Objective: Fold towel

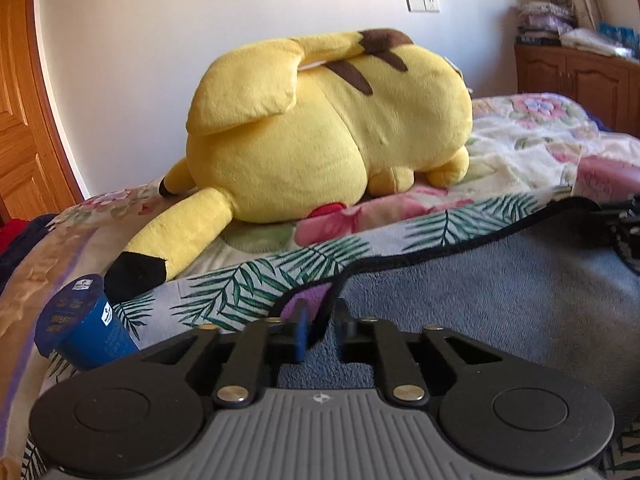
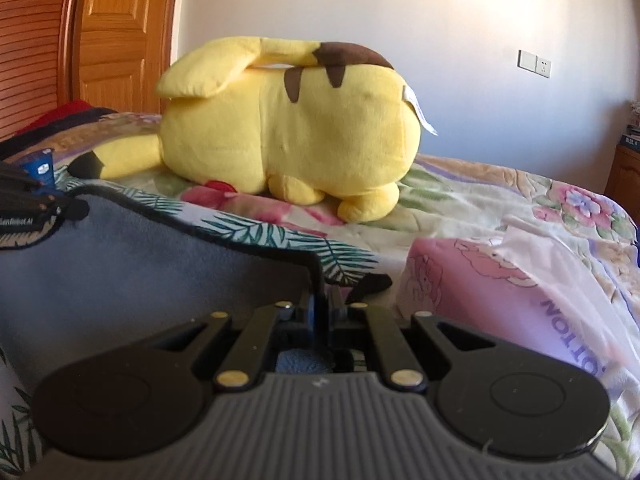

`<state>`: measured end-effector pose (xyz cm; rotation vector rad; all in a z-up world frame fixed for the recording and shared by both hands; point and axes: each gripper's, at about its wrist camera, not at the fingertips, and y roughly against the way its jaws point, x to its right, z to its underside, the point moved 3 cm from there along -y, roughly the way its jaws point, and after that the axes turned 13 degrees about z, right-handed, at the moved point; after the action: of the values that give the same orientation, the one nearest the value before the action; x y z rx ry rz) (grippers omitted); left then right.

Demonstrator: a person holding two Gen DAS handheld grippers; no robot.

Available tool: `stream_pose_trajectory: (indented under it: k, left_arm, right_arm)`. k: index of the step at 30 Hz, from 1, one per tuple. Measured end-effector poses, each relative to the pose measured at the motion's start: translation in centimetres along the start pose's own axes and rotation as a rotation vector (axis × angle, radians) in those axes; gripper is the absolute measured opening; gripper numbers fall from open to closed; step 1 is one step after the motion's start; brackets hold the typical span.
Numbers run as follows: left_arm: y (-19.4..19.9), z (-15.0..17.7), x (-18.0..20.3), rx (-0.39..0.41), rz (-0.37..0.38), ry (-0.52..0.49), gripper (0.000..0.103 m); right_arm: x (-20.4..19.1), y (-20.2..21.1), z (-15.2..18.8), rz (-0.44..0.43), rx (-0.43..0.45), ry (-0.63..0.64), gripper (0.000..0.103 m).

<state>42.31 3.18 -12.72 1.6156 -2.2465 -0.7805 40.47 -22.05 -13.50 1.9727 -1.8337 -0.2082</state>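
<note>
A: Left hand-held gripper [image 1: 320,330] is clenched on the towel's [image 1: 500,288] black-trimmed corner; the blue-grey towel lies on the bed [image 1: 520,148], near a blue cup [image 1: 86,332].

B: Right view?

A: Right hand-held gripper [image 2: 322,312] is pinching the towel [image 2: 140,272] at its other corner, clamped tight.

B: Risk?

A: Thin bite on both. I'd guess a corner slips mid-fold, or the towel drags into the yellow plush toy [image 2: 288,132].
</note>
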Motion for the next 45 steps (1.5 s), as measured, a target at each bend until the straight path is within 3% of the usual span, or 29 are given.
stream_pose_trajectory:
  k: [1, 2, 4, 12, 22, 27, 32, 45]
  left_arm:
    - [0.1, 0.0, 0.1, -0.001, 0.0, -0.001, 0.042]
    - [0.1, 0.1, 0.2, 0.002, 0.005, 0.006, 0.048]
    - [0.4, 0.1, 0.1, 0.011, 0.01, 0.032, 0.067]
    - [3.2, 0.4, 0.9, 0.017, 0.003, 0.082, 0.088]
    - [8.7, 1.9, 2.9, 0.015, 0.002, 0.121, 0.099]
    - [11.3, 2.1, 4.4, 0.009, -0.01, 0.092, 0.102]
    - [13.9, 2.1, 5.5, 0.015, 0.004, 0.111, 0.103]
    - [19.9, 0.9, 7.5, 0.031, -0.01, 0.079, 0.103]
  right_arm:
    - [0.0, 0.1, 0.0, 0.004, 0.0, -0.001, 0.018]
    - [0.0, 0.1, 0.0, 0.004, -0.001, -0.003, 0.033]
    - [0.1, 0.4, -0.2, -0.006, 0.001, -0.018, 0.049]
    - [0.9, 2.8, -0.6, -0.026, -0.002, -0.06, 0.053]
    - [2.6, 8.1, -0.5, -0.006, -0.022, -0.141, 0.06]
    - [3.5, 10.9, -0.9, 0.013, -0.015, -0.166, 0.067]
    - [4.1, 13.6, -1.7, 0.036, 0.024, -0.171, 0.102]
    - [3.5, 18.4, -2.5, 0.032, 0.055, -0.164, 0.103]
